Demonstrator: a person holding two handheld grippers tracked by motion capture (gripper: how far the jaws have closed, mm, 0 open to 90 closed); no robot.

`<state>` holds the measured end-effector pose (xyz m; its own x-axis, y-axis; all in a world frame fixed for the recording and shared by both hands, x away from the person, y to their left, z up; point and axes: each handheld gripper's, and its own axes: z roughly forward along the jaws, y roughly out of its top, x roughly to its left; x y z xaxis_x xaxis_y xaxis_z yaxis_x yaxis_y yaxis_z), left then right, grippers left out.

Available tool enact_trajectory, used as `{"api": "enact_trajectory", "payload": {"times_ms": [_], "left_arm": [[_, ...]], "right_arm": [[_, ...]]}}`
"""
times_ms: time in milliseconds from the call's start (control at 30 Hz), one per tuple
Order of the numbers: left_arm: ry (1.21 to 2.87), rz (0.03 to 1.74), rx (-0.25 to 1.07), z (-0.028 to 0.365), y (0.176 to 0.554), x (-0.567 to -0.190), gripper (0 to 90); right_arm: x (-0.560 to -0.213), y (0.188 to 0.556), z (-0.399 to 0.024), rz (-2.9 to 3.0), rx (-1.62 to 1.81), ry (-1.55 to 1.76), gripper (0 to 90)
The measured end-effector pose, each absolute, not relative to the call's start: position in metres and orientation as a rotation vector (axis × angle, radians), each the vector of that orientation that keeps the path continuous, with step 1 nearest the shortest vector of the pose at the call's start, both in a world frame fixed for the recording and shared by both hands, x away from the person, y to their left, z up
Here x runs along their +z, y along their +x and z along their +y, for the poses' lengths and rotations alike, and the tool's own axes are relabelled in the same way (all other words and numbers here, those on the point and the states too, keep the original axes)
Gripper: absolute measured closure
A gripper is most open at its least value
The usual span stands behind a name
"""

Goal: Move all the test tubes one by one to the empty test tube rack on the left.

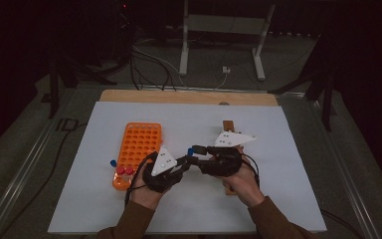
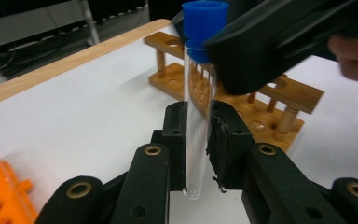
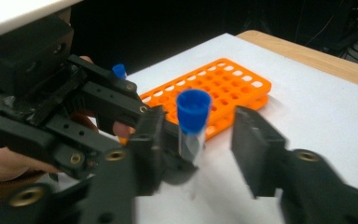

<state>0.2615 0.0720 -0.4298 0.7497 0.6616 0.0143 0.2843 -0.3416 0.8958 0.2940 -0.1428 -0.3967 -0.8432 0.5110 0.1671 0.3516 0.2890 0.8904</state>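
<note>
A clear test tube (image 2: 196,140) with a blue cap (image 2: 204,21) stands upright between the black pads of my left gripper (image 2: 198,126), which is shut on the glass well below the cap. In the right gripper view, my right gripper (image 3: 203,140) is open around the same tube's cap (image 3: 193,109). One of its jaws is close beside the cap and the other stands clearly apart. In the high view the two grippers meet tip to tip, left gripper (image 1: 185,161) and right gripper (image 1: 196,149), above the white mat and just right of the orange rack (image 1: 140,144).
The orange rack (image 3: 223,84) holds two red-capped tubes (image 1: 125,171) at its near end. Another blue-capped tube (image 1: 113,163) sits at its left side. A wooden tube rack (image 2: 270,100) stands behind the grippers on the white mat (image 1: 278,149).
</note>
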Motion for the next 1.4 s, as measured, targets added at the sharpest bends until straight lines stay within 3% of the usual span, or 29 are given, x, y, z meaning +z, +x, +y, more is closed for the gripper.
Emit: {"api": "enact_trajectory", "payload": {"times_ms": [133,367,667,1400], "left_arm": [[1.921,0.743,0.478,0.079,0.261,-0.429,77.9],[1.885,0.766,0.510,0.096,0.259,-0.422,77.9],[1.823,0.808,0.560,0.127,0.254,-0.411,77.8],[1.708,0.919,0.683,0.202,0.230,-0.400,77.8]], "right_arm": [[-0.396,0.295,-0.150,2.364,1.605,0.827,36.9],[-0.401,0.298,-0.164,2.289,1.538,0.895,17.6],[-0.412,0.302,-0.182,2.228,1.448,0.970,3.1],[-0.425,0.300,-0.229,2.107,1.422,1.096,0.2]]}}
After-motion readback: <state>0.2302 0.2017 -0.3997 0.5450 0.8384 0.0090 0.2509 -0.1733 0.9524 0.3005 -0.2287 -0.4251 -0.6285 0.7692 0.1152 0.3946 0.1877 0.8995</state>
